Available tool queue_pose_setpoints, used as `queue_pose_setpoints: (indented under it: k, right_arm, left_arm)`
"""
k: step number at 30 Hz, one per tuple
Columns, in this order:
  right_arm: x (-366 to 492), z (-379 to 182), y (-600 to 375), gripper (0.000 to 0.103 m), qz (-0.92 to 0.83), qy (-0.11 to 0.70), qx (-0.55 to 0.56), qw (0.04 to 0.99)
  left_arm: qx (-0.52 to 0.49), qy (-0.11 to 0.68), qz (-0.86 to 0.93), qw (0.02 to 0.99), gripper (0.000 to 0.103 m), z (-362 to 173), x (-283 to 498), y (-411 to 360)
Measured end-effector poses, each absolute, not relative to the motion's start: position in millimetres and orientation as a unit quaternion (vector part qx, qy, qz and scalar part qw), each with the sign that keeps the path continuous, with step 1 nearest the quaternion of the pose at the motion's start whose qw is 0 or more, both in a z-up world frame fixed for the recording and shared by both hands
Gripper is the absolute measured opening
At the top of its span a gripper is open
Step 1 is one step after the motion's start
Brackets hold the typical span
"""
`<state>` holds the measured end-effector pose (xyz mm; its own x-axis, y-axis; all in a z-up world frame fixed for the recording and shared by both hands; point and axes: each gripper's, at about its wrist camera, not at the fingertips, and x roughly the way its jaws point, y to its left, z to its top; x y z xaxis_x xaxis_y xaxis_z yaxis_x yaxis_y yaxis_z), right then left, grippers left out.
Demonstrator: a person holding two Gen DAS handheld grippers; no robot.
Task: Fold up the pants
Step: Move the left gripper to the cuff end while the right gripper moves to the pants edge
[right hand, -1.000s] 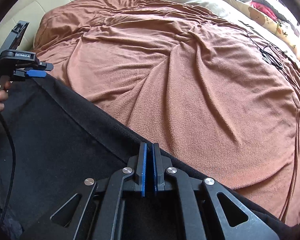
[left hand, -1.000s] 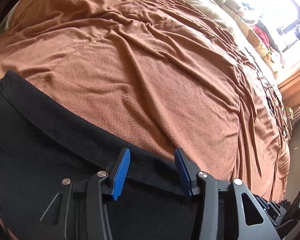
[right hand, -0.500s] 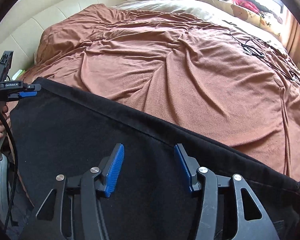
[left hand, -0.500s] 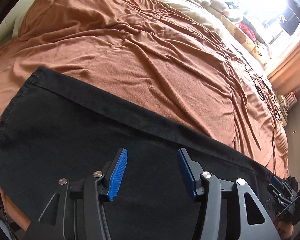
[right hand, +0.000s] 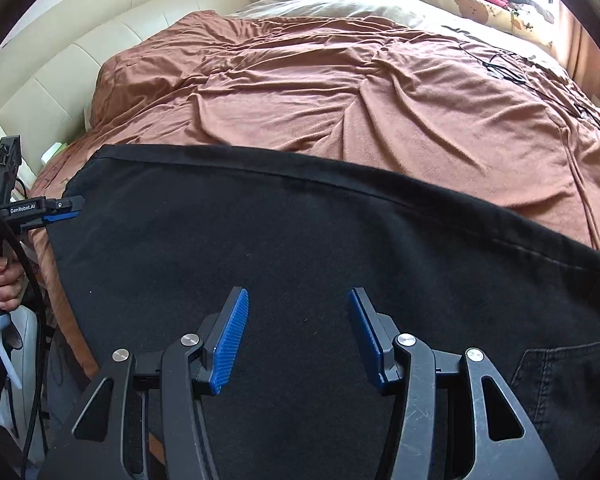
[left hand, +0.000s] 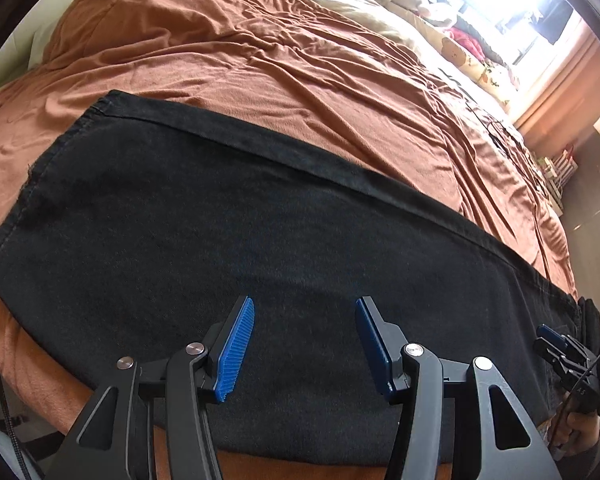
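Note:
Black pants [left hand: 260, 240] lie spread flat across the near part of a bed covered with a brown blanket [left hand: 300, 80]. My left gripper [left hand: 304, 304] hovers open over the cloth near the bed's front edge, with nothing between its blue pads. In the right wrist view the pants [right hand: 300, 240] fill the lower half, with a back pocket [right hand: 560, 380] at the right. My right gripper [right hand: 297, 294] is also open over the fabric and holds nothing. Each gripper shows in the other's view: the right gripper [left hand: 556, 344] at the pants' right end, the left gripper [right hand: 60, 210] at their left end.
A cream padded headboard [right hand: 100, 52] stands at the far left of the bed. A black cable [right hand: 500, 68] lies on the blanket at the far right. Pillows and soft toys [left hand: 460, 36] line the window side. A person's hand [right hand: 4, 280] grips the left tool's handle.
The right gripper has let go of the pants' far edge and opened. Both grippers have drawn back toward the bed's near edge, and the pants now lie flat.

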<state>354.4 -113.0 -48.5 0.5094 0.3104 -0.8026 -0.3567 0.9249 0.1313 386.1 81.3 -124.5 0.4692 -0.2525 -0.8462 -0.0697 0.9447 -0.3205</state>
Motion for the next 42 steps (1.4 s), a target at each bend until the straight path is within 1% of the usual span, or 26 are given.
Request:
queue_pose_setpoints:
  k: [1,3,4,5,6,8,12,16,23,24,26,31,33,42]
  right_arm:
    - [353,-51,-111,0.05,0.193,0.457,-0.025,0.868]
    - [348,-55,-108,0.05,0.195,0.462,-0.018,0.865]
    - [346,-58,-107,0.05,0.195,0.465,-0.015,0.864]
    - [343,-60,-106,0.05,0.195,0.467,-0.013,0.863]
    - [340,-61,-105,0.05,0.194,0.467,-0.011,0.863]
    - [334,-65,-103,0.05,0.192,0.467,-0.006,0.863]
    - [324,-76,-103,0.05,0.183,0.475,0.008,0.861]
    - [312,-81,-102,0.048,0.172,0.477,0.011,0.862]
    - [284,-83,-99,0.048,0.153,0.473,0.036,0.867]
    - [281,-82,-97,0.048,0.149,0.472,0.036,0.868]
    - [271,-83,-96,0.048,0.145,0.47,0.041,0.87]
    - [251,-80,-102,0.048,0.139,0.469,0.066,0.87]
    - [246,-75,-106,0.045,0.138,0.462,0.076,0.873]
    - [245,-70,-95,0.045,0.143,0.444,0.087,0.88]
  left_arm:
    - [-0.157,0.514,-0.06,0.841,0.054,-127,383,78]
    - [-0.155,0.516,-0.069,0.84,0.047,-132,376,72]
    - [-0.154,0.518,-0.074,0.838,0.04,-135,373,69]
    - [-0.154,0.52,-0.079,0.836,0.037,-137,371,67]
    - [-0.155,0.521,-0.085,0.835,0.036,-138,368,64]
    - [-0.15,0.52,-0.096,0.835,0.031,-141,361,57]
    - [-0.127,0.527,-0.106,0.834,0.03,-149,347,43]
    - [-0.107,0.54,-0.088,0.83,0.023,-158,336,44]
    - [-0.071,0.538,-0.083,0.836,0.02,-155,315,51]
    - [-0.072,0.538,-0.079,0.836,0.018,-156,314,55]
    - [-0.076,0.539,-0.068,0.836,0.007,-156,311,63]
    - [-0.11,0.537,-0.062,0.834,0.007,-153,305,94]
    - [-0.121,0.529,-0.047,0.838,0.007,-147,302,110]
    - [-0.211,0.483,0.008,0.85,0.009,-124,293,213]
